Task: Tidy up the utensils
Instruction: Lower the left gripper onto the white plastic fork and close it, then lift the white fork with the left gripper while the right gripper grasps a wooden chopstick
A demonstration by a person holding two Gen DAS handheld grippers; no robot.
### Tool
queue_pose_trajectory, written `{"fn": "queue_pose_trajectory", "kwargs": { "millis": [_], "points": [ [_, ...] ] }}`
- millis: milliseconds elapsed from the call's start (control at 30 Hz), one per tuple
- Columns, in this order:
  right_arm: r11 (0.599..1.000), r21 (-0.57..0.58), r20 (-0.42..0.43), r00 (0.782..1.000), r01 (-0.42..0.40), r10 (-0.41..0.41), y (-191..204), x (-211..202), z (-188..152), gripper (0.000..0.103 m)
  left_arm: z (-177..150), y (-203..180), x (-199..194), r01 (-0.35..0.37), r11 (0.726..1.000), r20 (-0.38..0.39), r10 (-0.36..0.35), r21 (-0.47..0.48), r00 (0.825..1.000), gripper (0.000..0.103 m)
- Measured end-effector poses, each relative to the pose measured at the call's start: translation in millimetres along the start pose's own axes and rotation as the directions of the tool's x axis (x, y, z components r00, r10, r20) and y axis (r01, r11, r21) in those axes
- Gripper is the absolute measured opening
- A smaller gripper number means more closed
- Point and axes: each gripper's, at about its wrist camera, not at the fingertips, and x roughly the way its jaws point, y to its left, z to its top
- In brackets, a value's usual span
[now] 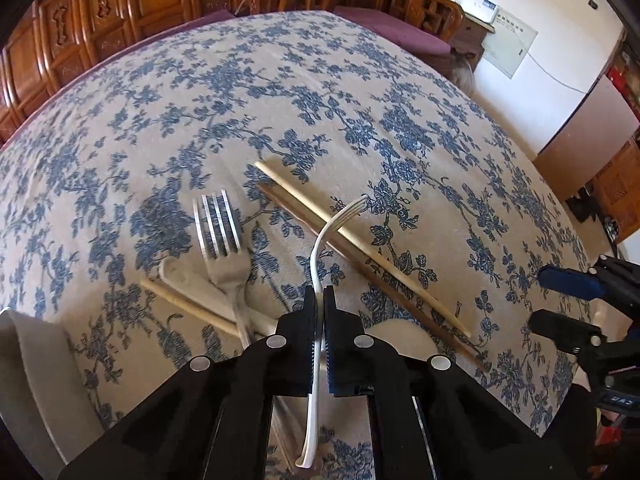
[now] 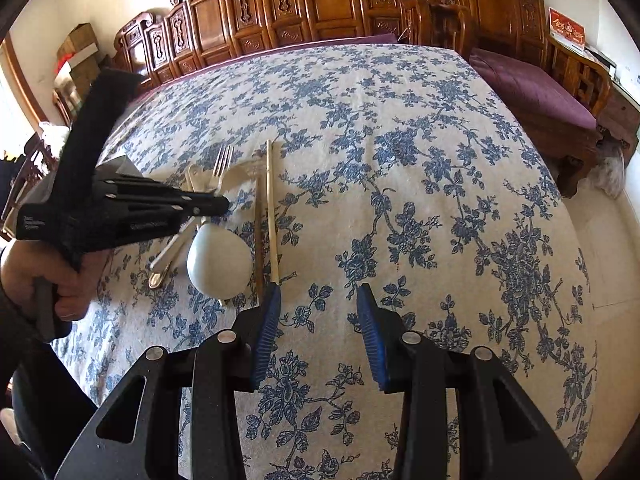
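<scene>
While the sorting had barely begun, you had one white fork [image 1: 320,252] pinched by its handle between the closed fingers of your left gripper [image 1: 319,300], lifted clear of the floral tablecloth [image 1: 360,92] with its tines curving away to the right. Beneath it, everything else lay loose — a steel fork [image 1: 224,248] resting across a white spoon [image 1: 180,276] and a pale chopstick [image 1: 188,304], and two more chopsticks, one pale [image 1: 360,248] and one dark [image 1: 372,276], running side by side on a diagonal. A white ladle bowl [image 2: 219,260] sat among them, just beside that pair. At the left edge you had a pale container [image 1: 36,368], though I couldn't tell whether it was meant as the holder. Your right gripper [image 2: 318,308] hung over bare cloth near the chopstick ends, jaws apart, holding nothing. By my reckoning, one piece was in hand and none visibly sorted — nearly the whole job remained.
</scene>
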Motion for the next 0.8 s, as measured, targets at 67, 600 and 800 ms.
{"fn": "queue_pose_trajectory", "kwargs": {
  "millis": [67, 600, 800],
  "points": [
    [1.0, -0.011, -0.005, 1.0, -0.001, 0.0, 4, 3, -1, 0.042, -4, 1, -10, -0.009, 1.0, 0.014, 0.009, -0.005, 1.0, 0.003],
    [0.993, -0.115, -0.03, 0.999, -0.035, 0.032, 40, 21, -9, 0.026, -65, 1, -89, -0.026, 0.994, 0.128, 0.04, -0.104, 0.991, 0.003],
    [0.989, -0.144, -0.058, 0.998, -0.03, 0.022, 45, 30, -12, 0.019, -85, 3, -108, -0.044, 0.992, 0.145, 0.061, -0.119, 0.987, 0.003]
  ]
}}
